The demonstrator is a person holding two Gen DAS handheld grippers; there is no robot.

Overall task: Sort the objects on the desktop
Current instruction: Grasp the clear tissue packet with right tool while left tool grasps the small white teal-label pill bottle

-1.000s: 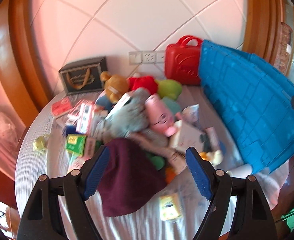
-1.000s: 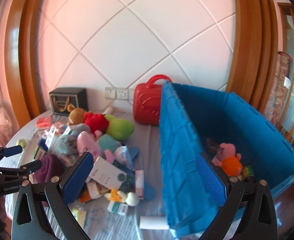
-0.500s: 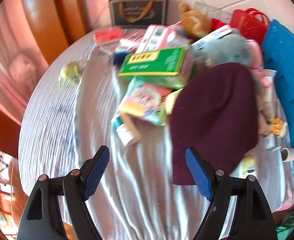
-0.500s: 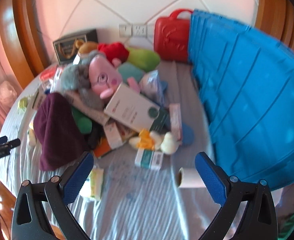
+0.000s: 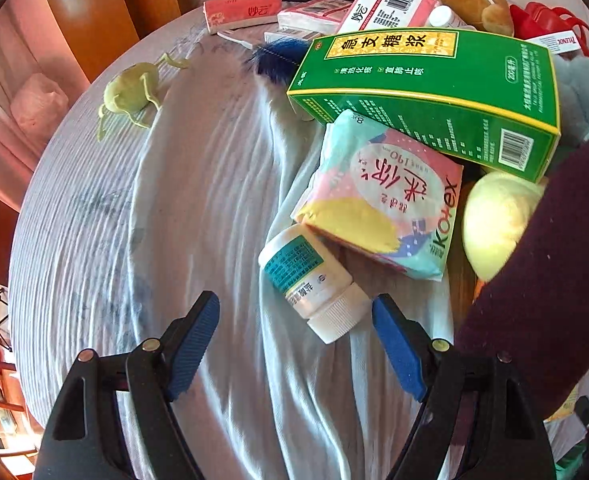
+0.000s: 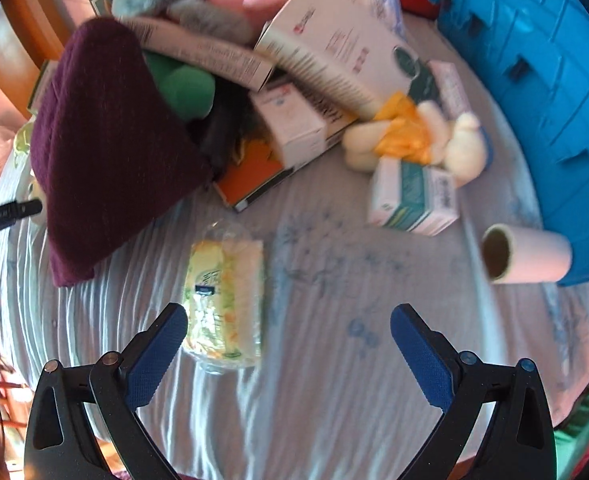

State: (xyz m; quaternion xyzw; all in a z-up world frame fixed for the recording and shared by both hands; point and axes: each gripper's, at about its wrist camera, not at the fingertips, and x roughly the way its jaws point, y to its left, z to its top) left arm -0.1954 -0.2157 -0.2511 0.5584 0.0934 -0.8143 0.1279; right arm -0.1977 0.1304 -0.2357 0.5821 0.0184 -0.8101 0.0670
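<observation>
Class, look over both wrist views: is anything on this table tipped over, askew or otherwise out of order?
Yes. The white pill bottle lies on its side, partly under the tilted pad packet. The green box leans on the heap, and the cardboard tube lies toppled against the blue bin.

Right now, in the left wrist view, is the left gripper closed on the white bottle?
No, the left gripper is open, and the white bottle lies untouched on the cloth beyond it.

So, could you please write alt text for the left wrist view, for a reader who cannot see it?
The open left gripper points down at a white medicine bottle lying on a wrinkled pale tablecloth. Behind the bottle are a pastel Kotex pack and a green box.
</observation>
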